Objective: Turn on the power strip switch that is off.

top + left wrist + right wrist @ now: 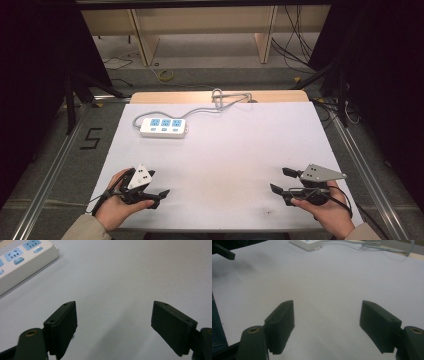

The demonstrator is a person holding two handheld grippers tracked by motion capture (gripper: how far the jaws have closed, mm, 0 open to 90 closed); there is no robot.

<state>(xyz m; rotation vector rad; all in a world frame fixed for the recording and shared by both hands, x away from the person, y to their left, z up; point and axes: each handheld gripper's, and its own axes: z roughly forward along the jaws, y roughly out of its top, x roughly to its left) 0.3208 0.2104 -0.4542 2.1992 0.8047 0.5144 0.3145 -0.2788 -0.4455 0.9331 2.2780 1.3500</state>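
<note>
left gripper [157, 192] and right gripper [281, 180] sit low at the near edge of the counter [225, 165], fingers wide on both, nothing between them. the power strip [163, 127] lies well apart at the far left, its cable [210, 107] trailing back. likely step: reach for the strip. come in level, square to its long sides, and avoid the cable. no brand readable; a "5" [91, 138] marks the floor.

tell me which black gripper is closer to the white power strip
The left gripper: the white power strip with blue sockets lies on its side of the table, far from the right gripper.
</note>
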